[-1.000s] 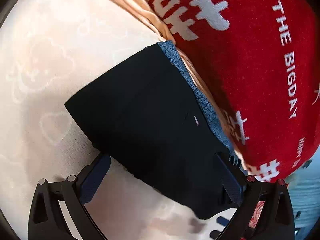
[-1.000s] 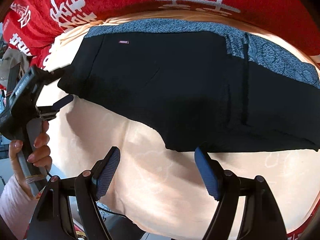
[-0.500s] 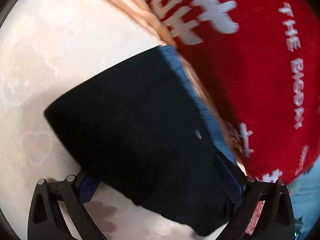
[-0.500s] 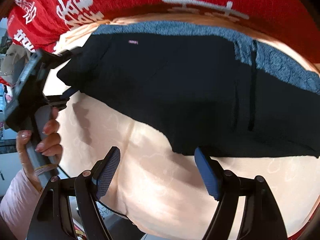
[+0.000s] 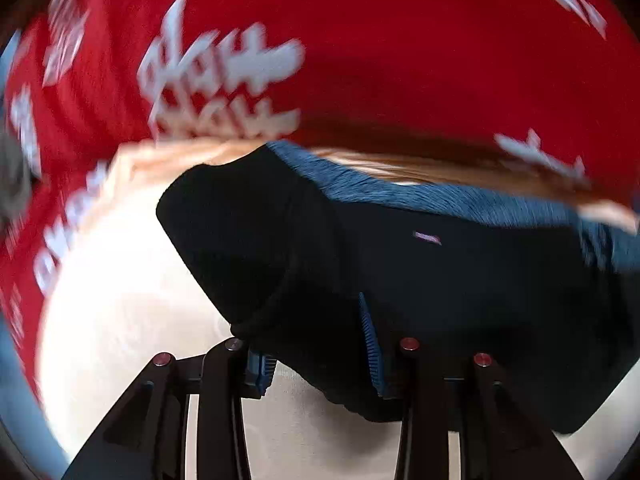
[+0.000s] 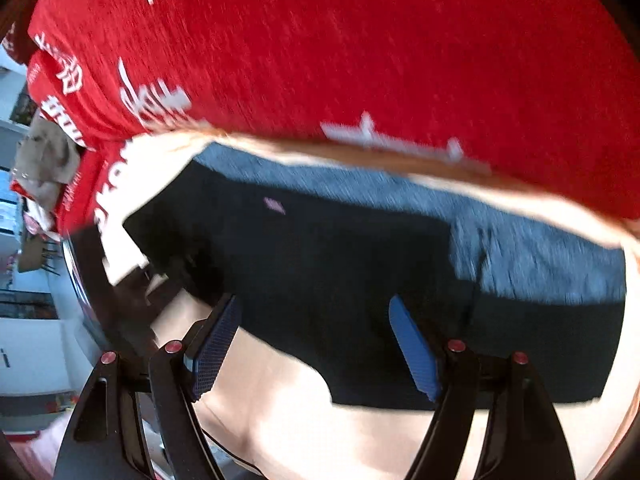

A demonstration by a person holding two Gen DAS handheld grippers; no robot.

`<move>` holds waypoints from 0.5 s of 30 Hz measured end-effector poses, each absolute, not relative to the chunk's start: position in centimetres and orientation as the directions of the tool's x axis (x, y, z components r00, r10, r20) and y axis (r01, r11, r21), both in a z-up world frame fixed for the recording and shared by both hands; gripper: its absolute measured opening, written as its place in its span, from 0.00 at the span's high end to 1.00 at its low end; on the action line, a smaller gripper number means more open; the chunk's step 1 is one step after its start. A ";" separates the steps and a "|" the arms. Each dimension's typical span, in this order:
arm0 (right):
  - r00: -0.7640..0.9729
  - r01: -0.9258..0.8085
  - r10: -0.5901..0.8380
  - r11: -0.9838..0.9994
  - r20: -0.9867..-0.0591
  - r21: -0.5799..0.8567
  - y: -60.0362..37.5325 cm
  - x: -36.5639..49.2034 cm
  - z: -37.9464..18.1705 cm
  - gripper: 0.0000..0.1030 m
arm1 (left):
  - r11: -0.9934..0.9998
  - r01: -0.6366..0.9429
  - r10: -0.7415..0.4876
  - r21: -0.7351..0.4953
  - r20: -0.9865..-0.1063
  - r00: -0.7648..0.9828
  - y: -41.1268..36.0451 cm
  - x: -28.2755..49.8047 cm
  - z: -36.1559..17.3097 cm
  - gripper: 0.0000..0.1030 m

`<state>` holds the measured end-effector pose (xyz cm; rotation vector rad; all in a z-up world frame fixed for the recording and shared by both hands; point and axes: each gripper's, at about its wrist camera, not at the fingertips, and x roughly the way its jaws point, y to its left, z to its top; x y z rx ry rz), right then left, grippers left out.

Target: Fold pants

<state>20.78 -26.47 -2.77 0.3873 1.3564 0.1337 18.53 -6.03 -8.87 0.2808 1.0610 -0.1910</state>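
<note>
left wrist view: black pants [image 5: 400, 264] bunched in the left gripper [image 5: 316, 348] on a peach sheet [image 5: 132, 320].
the left gripper reaches forward and low, its ribbed blue pads narrowed onto a thick roll of the dark cloth at the sheet's near edge. the pants are soft black knit with a heathered grey-blue lining along their far side and a tiny pink tag [image 5: 427, 237]. beyond them lies a fuzzy red blanket [image 5: 400, 60] with white lettering, against the sheet's far edge. in the right wrist view the right gripper [image 6: 316, 348] points level over the pants' near edge, its textured blue pads spread wide, not gripping any cloth; motion blur softens everything.
</note>
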 end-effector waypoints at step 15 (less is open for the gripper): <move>-0.093 -0.159 0.369 0.911 -0.925 0.379 -11.7 32.5 -6.3 0.22 | 0.776 0.476 0.033 0.414 -0.780 0.625 -10.6 14.2 -10.0 0.63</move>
